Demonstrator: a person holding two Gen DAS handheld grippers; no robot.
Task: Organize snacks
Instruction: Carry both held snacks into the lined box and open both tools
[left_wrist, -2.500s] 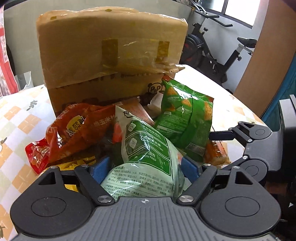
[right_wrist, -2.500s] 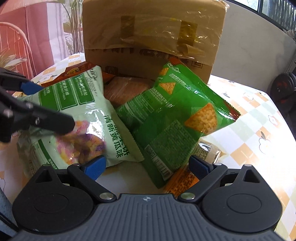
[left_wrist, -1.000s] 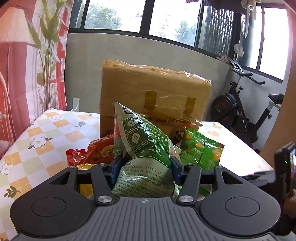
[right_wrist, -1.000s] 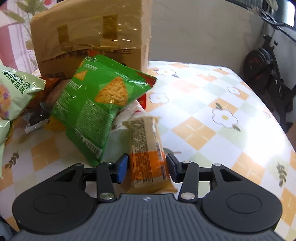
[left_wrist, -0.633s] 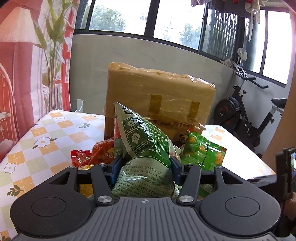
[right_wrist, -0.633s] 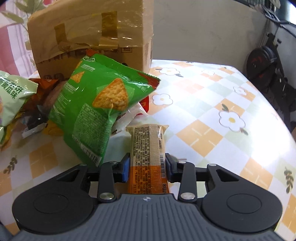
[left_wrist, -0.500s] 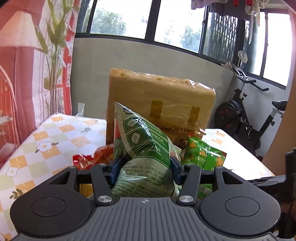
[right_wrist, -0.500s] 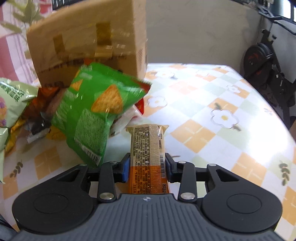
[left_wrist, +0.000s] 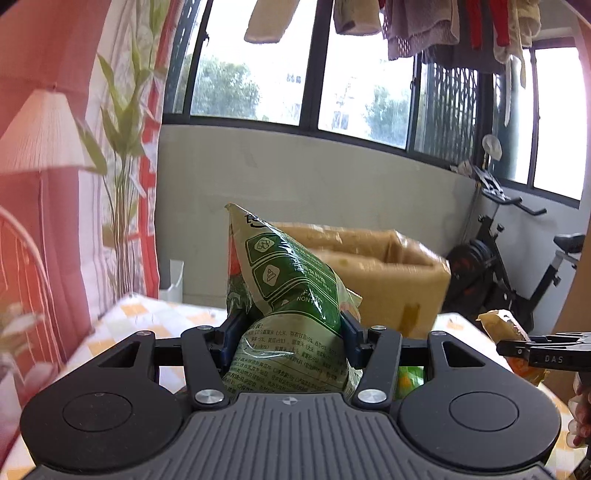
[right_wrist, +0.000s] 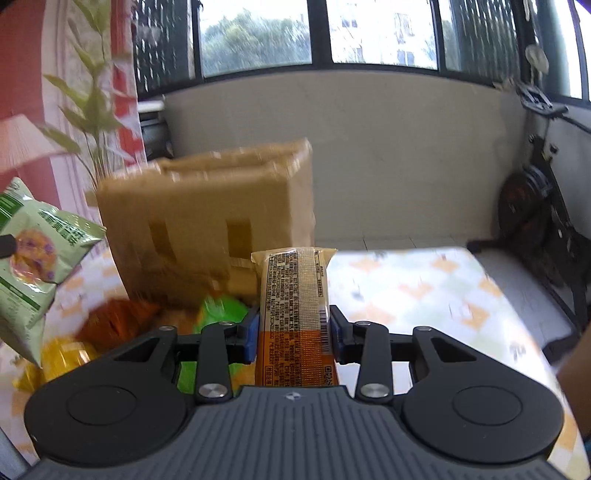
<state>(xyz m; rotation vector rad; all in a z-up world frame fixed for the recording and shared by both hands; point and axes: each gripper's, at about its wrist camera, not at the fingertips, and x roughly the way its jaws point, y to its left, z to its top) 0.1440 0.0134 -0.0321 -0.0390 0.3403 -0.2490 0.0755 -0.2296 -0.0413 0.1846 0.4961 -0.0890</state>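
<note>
My left gripper is shut on a pale green snack bag, which stands up between its blue pads, lifted off the table. My right gripper is shut on a tan and orange wrapped snack bar, held upright above the table. In the right wrist view the green bag hangs at the far left. The left wrist view shows the bar at the right edge. An open brown cardboard box stands on the table behind both. Bright green, orange and yellow snack packs lie blurred in front of the box.
The table has a cloth with orange and green checks and flowers. An exercise bike stands right of it against a grey wall. A curtain with plant print hangs at the left. Laundry hangs above the windows.
Both grippers have risen with their snacks, so the box and the snack pile sit lower in view and the box's open top shows. The right jaws tightened on the bar.
</note>
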